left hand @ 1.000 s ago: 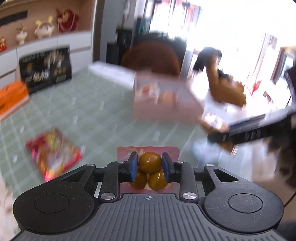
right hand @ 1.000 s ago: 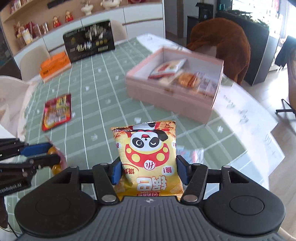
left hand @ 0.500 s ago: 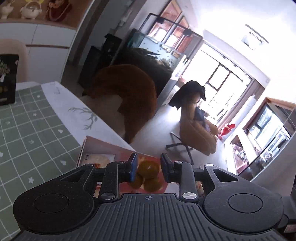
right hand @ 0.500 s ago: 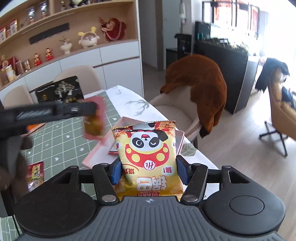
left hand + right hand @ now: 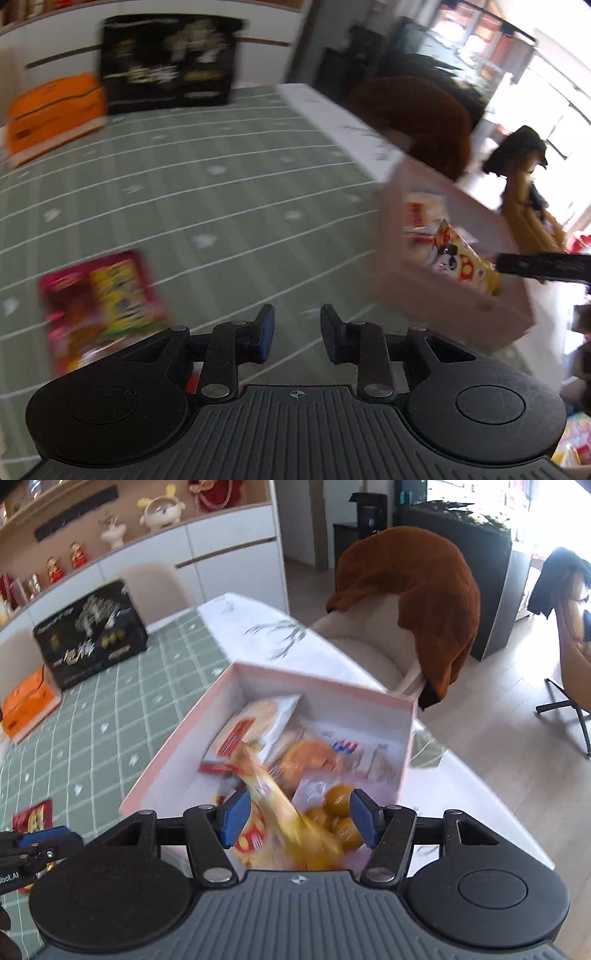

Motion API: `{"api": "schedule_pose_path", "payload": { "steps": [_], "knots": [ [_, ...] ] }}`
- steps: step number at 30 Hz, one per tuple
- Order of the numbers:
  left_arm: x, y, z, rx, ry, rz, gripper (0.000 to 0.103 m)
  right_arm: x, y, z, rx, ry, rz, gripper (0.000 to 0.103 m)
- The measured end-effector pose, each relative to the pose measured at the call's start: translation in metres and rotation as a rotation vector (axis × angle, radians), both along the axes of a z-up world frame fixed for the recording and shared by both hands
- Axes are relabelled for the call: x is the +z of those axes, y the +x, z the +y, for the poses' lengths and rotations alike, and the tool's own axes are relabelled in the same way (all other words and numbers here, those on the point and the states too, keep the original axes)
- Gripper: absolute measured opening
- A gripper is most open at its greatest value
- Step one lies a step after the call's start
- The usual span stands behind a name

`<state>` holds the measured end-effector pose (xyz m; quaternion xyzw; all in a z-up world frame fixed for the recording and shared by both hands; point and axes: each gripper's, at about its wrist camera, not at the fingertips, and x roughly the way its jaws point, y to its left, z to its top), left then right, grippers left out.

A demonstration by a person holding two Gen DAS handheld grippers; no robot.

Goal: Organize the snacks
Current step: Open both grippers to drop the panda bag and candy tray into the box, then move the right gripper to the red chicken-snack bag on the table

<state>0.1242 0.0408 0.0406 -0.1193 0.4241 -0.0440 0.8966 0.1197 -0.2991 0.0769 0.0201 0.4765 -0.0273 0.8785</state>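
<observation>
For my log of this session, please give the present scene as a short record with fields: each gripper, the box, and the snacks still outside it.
left gripper: open, holds nothing, above the green tablecloth
right gripper: open, over the pink box
panda snack bag: blurred, between the open right fingers, over the box
box contents: several packets, plus a pack of yellow round snacks
outside the box: one red packet on the cloth
</observation>
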Motion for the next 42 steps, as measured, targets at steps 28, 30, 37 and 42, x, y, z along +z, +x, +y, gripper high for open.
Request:
{"api": "schedule_pose_path", "payload": {
  "steps": [28, 30, 37, 42],
  "knots": [
    [-0.019, -0.017, 0.061, -0.030, 0.097, -0.066, 0.041, -0.043, -0.147, 0.089, 0.125, -0.075, 0.143, 0.064],
    [-0.020, -0.027, 0.050, -0.085, 0.113, -0.067, 0.041, -0.043, -0.148, 0.099, 0.146, -0.069, 0.143, 0.064],
    [-0.020, -0.056, 0.029, -0.237, 0.078, -0.034, 0.040, -0.043, -0.148, 0.127, 0.236, -0.049, 0.144, 0.064],
    [-0.023, -0.076, 0.034, -0.238, -0.018, 0.007, 0.036, -0.041, -0.143, 0.139, 0.254, -0.012, 0.125, 0.064]
  ]
}}
